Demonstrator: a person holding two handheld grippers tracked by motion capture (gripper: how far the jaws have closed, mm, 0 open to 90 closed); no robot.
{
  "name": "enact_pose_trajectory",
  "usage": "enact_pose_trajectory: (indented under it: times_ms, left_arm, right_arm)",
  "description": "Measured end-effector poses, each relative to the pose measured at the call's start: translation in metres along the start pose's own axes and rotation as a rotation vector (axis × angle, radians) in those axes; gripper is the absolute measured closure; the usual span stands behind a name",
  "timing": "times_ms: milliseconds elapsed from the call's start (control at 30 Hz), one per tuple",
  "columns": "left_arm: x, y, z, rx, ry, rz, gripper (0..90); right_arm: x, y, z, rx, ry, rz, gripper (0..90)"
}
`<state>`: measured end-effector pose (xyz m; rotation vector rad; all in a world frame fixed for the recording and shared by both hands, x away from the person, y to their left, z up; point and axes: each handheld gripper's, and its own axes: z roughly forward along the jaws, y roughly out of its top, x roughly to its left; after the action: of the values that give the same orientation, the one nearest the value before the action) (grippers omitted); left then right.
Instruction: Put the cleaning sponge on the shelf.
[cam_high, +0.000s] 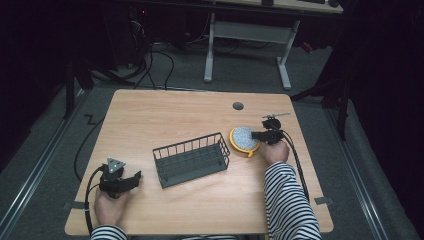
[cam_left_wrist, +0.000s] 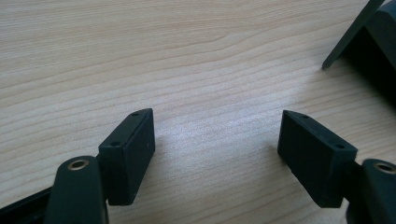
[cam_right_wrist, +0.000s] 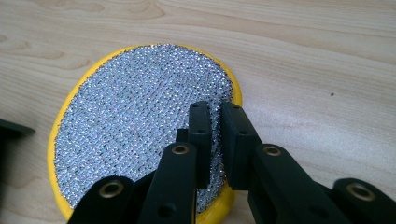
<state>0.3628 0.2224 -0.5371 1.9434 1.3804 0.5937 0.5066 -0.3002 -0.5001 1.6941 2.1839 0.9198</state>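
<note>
Wooden table (cam_high: 150, 120), wire basket (cam_high: 191, 159) mid. Scrubber (cam_right_wrist: 140, 126) lies right of basket; your right gripper (cam_right_wrist: 215, 122) pinches its rim. Likely light, soft, springy: grip edge. Left gripper (cam_left_wrist: 217, 140) gapes, empty.

The desk (cam_high: 200, 115) is evenly lit from overhead while the floor around it sinks into near black. The high view is soft and grainy. Both gripper views are sharp, with pale glare on the wood and blurred near edges.

wire basket (cam_high: 191, 159) blocks table (cam_high: 150, 120) centre; far side open.
</note>
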Motion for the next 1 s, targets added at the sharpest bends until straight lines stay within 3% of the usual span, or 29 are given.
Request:
enact_pose_trajectory:
  times_ms: [533,1000]
  left_arm:
    - [0.0,0.0,0.0,-0.001,0.001,-0.003,27.9]
    - [0.001,0.0,0.0,-0.004,-0.004,-0.009,27.9]
  right_arm:
    - [0.001,0.003,-0.023,-0.065,0.038,-0.033,87.1]
    - [0.012,0.007,-0.058,-0.15,0.045,-0.121,87.2]
